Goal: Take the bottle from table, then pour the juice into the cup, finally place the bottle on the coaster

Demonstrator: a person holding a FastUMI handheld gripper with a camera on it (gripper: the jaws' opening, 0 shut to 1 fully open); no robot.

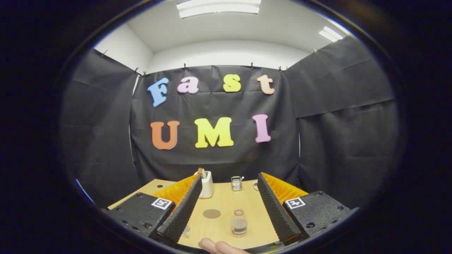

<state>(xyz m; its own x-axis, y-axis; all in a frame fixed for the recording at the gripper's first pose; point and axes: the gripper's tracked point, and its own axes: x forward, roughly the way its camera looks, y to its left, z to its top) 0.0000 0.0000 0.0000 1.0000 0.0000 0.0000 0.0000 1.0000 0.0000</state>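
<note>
Clear little bottle (239, 223) stood on the tabletop (226, 204) between the wide-open, empty tool (227, 215). Taking it came first; the tool needed to drop lower.

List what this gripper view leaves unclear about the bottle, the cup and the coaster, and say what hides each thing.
- Bottle: juice level too small and blurred, though it stands between the open gripper fingers.
- White cup: near side hidden by the left finger.
- Coaster: material too small to tell.
- Small item at the table's far edge: too small to identify.
</note>
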